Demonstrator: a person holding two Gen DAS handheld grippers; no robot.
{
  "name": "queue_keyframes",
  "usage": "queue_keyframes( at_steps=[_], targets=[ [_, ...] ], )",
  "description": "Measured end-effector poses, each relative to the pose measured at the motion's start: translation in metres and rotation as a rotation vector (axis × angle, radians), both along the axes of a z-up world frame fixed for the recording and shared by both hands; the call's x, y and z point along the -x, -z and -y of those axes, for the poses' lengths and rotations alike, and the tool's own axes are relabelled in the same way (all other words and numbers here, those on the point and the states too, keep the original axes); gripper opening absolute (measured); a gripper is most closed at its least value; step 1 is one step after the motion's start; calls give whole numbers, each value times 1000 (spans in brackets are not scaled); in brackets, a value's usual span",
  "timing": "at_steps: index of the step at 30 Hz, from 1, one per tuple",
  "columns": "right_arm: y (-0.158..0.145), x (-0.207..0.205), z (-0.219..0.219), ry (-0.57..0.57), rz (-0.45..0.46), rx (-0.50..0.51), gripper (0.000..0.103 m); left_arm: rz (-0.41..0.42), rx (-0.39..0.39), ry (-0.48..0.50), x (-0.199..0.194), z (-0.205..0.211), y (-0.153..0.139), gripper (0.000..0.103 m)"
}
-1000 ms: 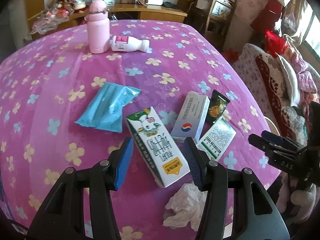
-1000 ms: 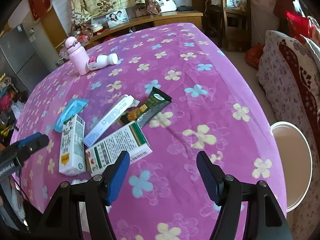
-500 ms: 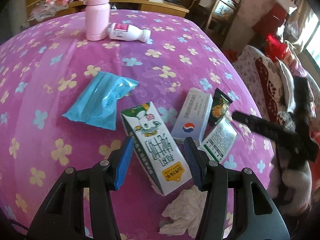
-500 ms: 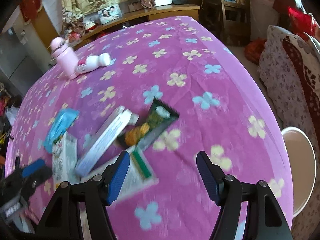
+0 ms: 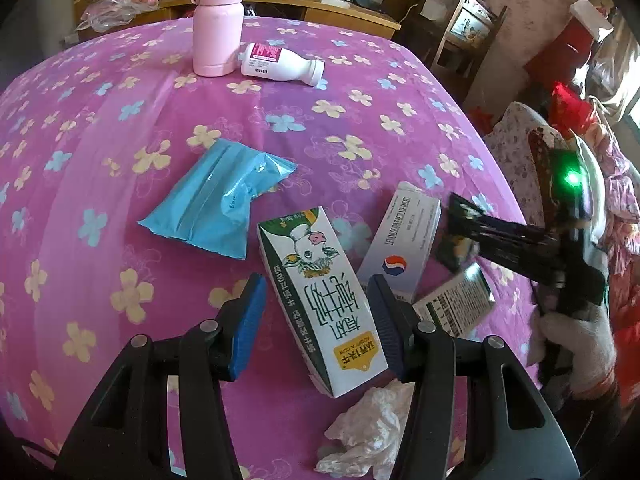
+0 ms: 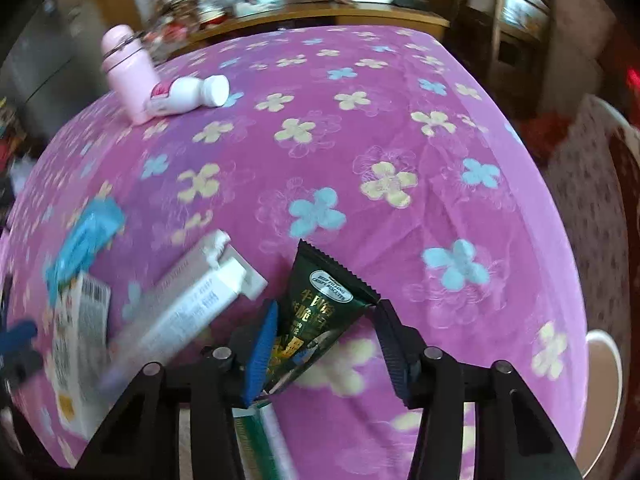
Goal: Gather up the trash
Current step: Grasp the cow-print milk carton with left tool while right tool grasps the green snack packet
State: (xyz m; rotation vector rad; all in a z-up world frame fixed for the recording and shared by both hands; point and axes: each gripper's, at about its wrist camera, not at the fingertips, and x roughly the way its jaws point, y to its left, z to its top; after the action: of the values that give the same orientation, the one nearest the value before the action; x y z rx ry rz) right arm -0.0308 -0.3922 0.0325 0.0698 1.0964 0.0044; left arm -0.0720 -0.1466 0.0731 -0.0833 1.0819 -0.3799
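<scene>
My left gripper (image 5: pixel 316 312) is open, its jaws on either side of a green and white milk carton (image 5: pixel 320 296) lying on the pink flowered tablecloth (image 5: pixel 100 120). My right gripper (image 6: pixel 326 344) is open, its jaws around the near end of a dark green biscuit wrapper (image 6: pixel 316 312); from the left wrist view it reaches in from the right (image 5: pixel 464 224). Around them lie a white box (image 5: pixel 404 248), a green-edged box (image 5: pixel 456 304), a blue packet (image 5: pixel 216 208) and a crumpled tissue (image 5: pixel 368 428).
A pink flask (image 5: pixel 218 24) stands at the table's far side with a white bottle (image 5: pixel 280 64) lying beside it. A white bin rim (image 6: pixel 608 364) shows past the table's right edge. A sofa with cushions (image 5: pixel 568 168) is on the right.
My right gripper has moved forward and down over the biscuit wrapper, which now lies between its jaws. My left gripper has closed in slightly on the milk carton.
</scene>
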Motion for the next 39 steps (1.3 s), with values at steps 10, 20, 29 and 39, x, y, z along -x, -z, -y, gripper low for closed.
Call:
queue_keyframes(
  at_steps=[10, 20, 29, 39],
  targets=[
    [-18, 35, 66, 40, 13, 20, 52, -9, -48, -13, -6, 15, 13, 51],
    [-10, 48, 77, 220, 0, -141, 65, 7, -47, -58, -13, 18, 21, 54],
    [-3, 28, 25, 23, 46, -43, 65, -21, -39, -41, -16, 18, 25, 54],
    [4, 40, 32, 55, 26, -22, 64, -24, -45, -14, -18, 27, 30, 54]
  ],
)
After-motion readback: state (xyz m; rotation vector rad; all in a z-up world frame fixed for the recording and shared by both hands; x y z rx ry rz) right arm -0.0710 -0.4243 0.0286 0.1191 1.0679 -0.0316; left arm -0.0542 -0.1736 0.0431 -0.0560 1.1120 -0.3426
